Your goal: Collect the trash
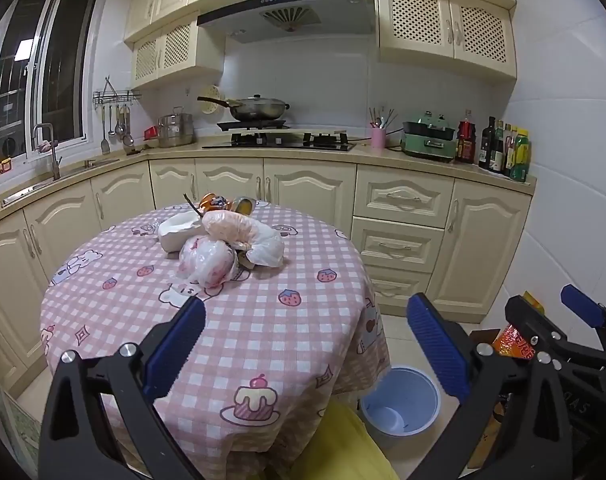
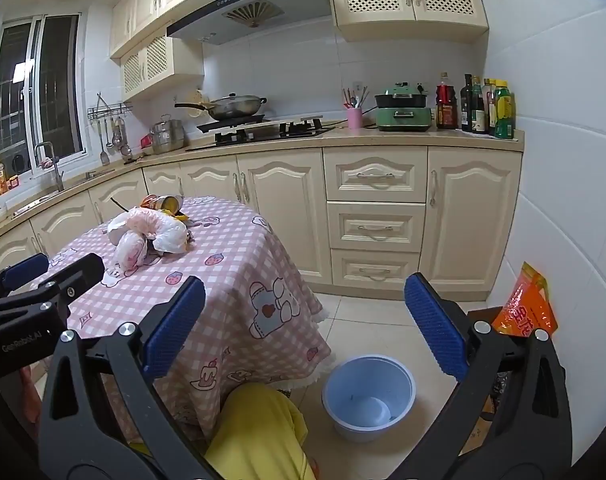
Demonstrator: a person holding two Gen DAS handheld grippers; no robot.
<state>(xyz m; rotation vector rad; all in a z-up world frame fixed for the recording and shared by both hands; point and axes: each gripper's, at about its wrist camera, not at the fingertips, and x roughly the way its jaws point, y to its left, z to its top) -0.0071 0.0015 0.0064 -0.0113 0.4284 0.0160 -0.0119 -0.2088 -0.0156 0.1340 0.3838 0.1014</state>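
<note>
Both grippers stand with jaws spread wide and nothing between the pads: the left gripper [image 1: 305, 344] hangs over the near edge of the table [image 1: 115, 320], and the right gripper [image 2: 305, 336] hovers just off the table's right side, above the floor. Beyond the left jaws, well apart from them toward the far side of the table, lies the trash: a heap of crumpled plastic bags [image 1: 223, 254] in white and pinkish film, a white foam tray [image 1: 179, 232] touching them on the left, and behind these a tipped can [image 1: 245, 205] with its open mouth showing, next to something orange that I cannot make out. The bags look light and soft; they will likely collapse and slide under the pads, so a bunched, knotted fold near the top of the nearest bag seems the best hold, pinched deep. The tray looks stiff but brittle, probably best taken by its rim with a gentle squeeze. The can is rigid and smooth and may roll; gripping across its wall seems safer than at the lip. On the floor beside the table, below the right jaws, an empty blue bin [image 2: 369, 396] stands upright, the likely place for it all. A yellow sleeve or knee [image 2: 259, 432] shows at the bottom.
</note>
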